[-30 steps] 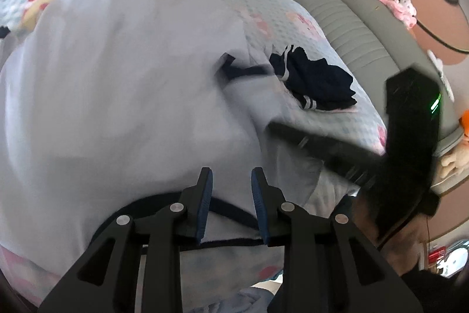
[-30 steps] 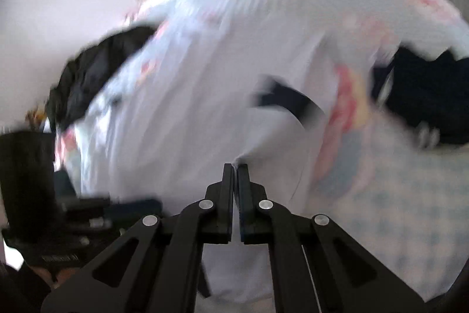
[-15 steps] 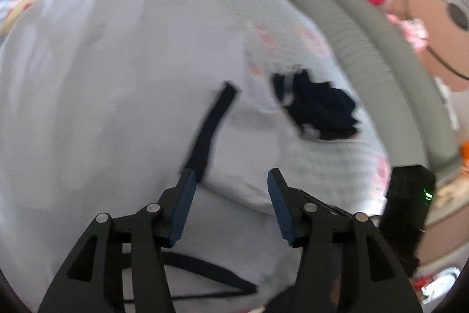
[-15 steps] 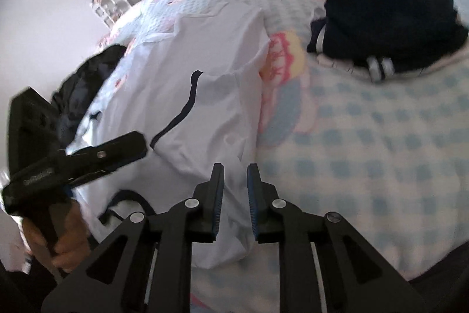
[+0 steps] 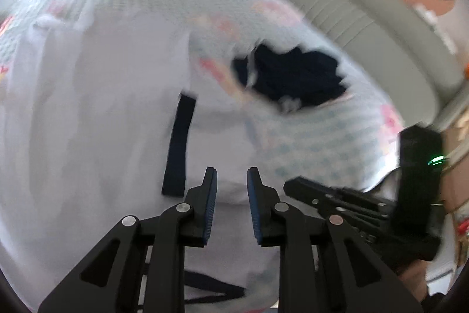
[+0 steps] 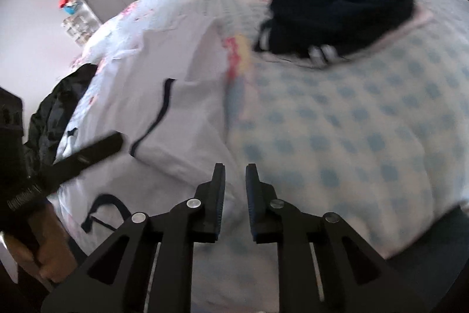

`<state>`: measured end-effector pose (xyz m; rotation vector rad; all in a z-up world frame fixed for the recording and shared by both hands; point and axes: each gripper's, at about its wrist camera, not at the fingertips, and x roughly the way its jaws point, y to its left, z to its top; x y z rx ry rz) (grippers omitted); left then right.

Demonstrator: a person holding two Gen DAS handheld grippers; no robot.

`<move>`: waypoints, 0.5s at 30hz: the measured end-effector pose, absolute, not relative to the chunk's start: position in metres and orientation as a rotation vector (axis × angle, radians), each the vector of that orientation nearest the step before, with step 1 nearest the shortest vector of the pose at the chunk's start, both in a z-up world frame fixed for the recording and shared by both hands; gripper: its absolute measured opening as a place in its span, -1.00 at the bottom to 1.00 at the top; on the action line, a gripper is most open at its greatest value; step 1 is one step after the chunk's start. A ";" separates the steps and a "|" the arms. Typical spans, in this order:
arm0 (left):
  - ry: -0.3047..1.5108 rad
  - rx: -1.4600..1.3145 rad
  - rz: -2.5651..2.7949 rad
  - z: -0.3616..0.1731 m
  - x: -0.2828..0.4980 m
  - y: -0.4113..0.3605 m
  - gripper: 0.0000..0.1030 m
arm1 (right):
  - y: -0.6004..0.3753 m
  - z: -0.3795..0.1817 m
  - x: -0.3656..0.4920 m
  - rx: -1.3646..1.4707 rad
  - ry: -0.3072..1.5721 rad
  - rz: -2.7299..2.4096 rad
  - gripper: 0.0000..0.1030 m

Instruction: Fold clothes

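A white shirt (image 5: 88, 113) with navy trim lies spread on the bed, its sleeve folded inward so that the navy cuff (image 5: 177, 143) rests on the body. My left gripper (image 5: 232, 181) hovers over the shirt's near part, slightly open with nothing between the pads. In the right wrist view the same shirt (image 6: 187, 107) lies left of my right gripper (image 6: 235, 175), which stands narrowly open and empty above the shirt's right edge. The navy collar (image 6: 102, 207) shows near the bed's front edge.
A dark navy garment pile (image 6: 337, 16) sits further back on the checked bedspread (image 6: 366, 137). A black jacket (image 6: 55, 110) lies at the left edge. The grey headboard (image 5: 366, 28) runs along the right. A hand (image 6: 44, 254) holds the left gripper (image 6: 88, 154).
The right gripper was shut a second ago and is now slightly open. The sleeve has come to rest folded on the shirt. Both grippers have shifted sideways, and the left jaws have narrowed.
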<state>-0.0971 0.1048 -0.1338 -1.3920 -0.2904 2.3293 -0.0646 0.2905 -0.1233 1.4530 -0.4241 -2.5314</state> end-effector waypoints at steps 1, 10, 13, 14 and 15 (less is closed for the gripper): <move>-0.275 -1.473 2.319 -0.147 -0.102 0.104 -0.58 | 0.288 -0.132 -0.067 1.498 -0.401 -2.512 -0.74; -0.382 -1.410 2.342 -0.134 -0.085 0.080 -0.70 | 0.305 -0.136 -0.040 1.570 -0.401 -2.581 -0.67; -0.357 -1.305 2.353 -0.117 -0.082 0.090 -0.44 | 0.291 -0.142 -0.042 1.572 -0.373 -2.554 -0.65; -0.319 -1.313 2.361 -0.116 -0.084 0.095 -0.34 | 0.286 -0.144 -0.044 1.577 -0.358 -2.546 -0.65; -0.279 -1.355 2.372 -0.122 -0.089 0.098 -0.31 | 0.280 -0.147 -0.045 1.581 -0.343 -2.537 -0.65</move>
